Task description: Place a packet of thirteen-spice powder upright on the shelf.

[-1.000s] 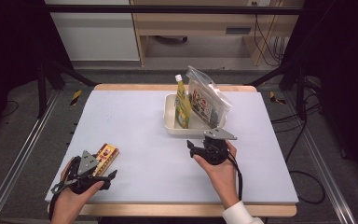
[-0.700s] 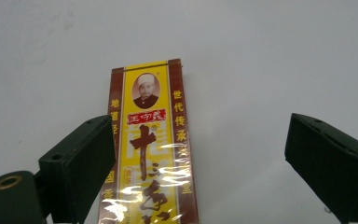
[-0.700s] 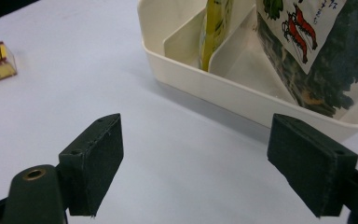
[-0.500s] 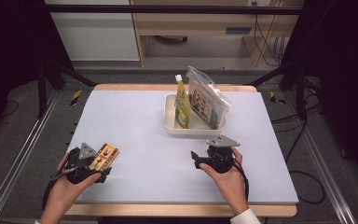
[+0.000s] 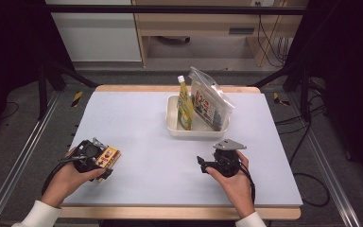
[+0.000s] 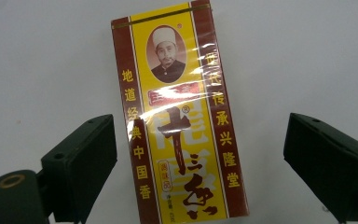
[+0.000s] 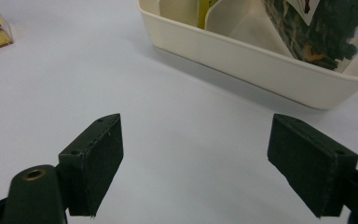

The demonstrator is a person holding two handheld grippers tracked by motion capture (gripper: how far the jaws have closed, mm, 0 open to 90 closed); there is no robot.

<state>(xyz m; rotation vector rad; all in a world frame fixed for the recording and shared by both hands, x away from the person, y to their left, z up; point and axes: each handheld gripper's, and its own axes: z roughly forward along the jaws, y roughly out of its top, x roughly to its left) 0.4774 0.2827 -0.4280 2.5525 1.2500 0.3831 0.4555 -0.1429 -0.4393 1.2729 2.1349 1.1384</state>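
Observation:
A yellow and dark-red box (image 5: 109, 155) wrapped in clear film lies flat near the table's front left. My left gripper (image 5: 100, 161) is over its near end. In the left gripper view the box (image 6: 182, 126) lies lengthwise between the two wide-open jaws of that gripper (image 6: 200, 140), with a gap on each side. My right gripper (image 5: 203, 164) is held low at the front right, jaws pointing left. In its own view the right gripper (image 7: 198, 149) is open over bare table.
A white tray (image 5: 196, 132) stands at mid-back holding a yellow pouch with a white cap (image 5: 185, 106) and a clear bag with a printed pack (image 5: 211, 100). The tray wall (image 7: 242, 56) rises just ahead of the right jaws. The table (image 5: 137, 118) is pale lilac.
My left gripper has moved forward over the box, which now lies between its jaws. My right gripper has drawn back from the tray toward the near edge.

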